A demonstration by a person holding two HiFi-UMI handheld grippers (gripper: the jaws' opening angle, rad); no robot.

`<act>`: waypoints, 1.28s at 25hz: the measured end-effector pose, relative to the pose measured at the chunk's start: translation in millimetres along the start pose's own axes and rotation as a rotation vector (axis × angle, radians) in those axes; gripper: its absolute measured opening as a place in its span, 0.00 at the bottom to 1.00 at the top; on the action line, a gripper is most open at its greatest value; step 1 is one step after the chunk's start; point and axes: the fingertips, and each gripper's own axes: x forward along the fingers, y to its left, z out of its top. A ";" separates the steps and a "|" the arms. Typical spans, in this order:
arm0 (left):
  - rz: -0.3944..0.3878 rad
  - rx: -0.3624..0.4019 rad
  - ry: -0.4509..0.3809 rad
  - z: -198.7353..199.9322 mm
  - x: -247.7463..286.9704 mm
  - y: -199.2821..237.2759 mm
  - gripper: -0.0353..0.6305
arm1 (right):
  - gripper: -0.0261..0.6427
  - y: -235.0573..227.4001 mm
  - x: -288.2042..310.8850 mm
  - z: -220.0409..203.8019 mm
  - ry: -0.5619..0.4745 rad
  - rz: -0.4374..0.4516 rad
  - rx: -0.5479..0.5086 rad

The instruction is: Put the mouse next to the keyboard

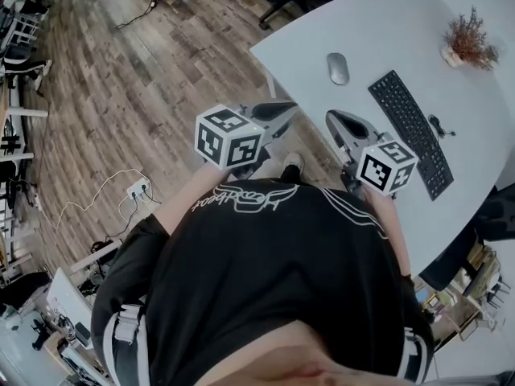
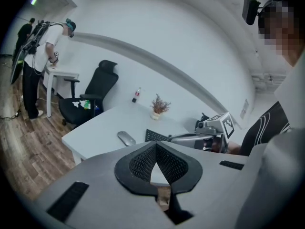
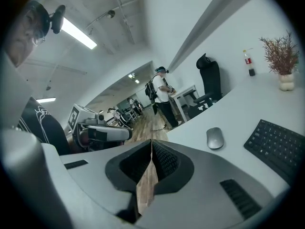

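The mouse [image 1: 338,68] lies on the white desk [image 1: 310,34], to the left of the keyboard [image 1: 410,132] with a bare gap between them; both claws hang short of the desk edge, apart from it; the right gripper [image 3: 151,143] has its jaws pressed together on nothing, the mouse ahead and to its right; the left gripper [image 2: 156,145] is likewise closed and empty, the mouse ahead to its left.
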 end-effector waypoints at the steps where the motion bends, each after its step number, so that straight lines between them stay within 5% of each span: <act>1: -0.010 0.006 0.007 8.0 13.3 3.2 0.06 | 0.06 -12.0 -1.0 7.5 -0.005 -0.009 0.004; 11: -0.078 0.032 0.111 50.9 104.8 22.6 0.06 | 0.06 -101.7 -14.3 47.9 -0.050 -0.103 0.072; 20: -0.169 0.069 0.180 61.7 136.9 27.0 0.06 | 0.06 -126.6 -17.1 50.6 -0.082 -0.209 0.120; 32: -0.292 0.043 0.277 72.1 149.2 103.3 0.06 | 0.06 -151.8 33.5 56.1 -0.043 -0.414 0.163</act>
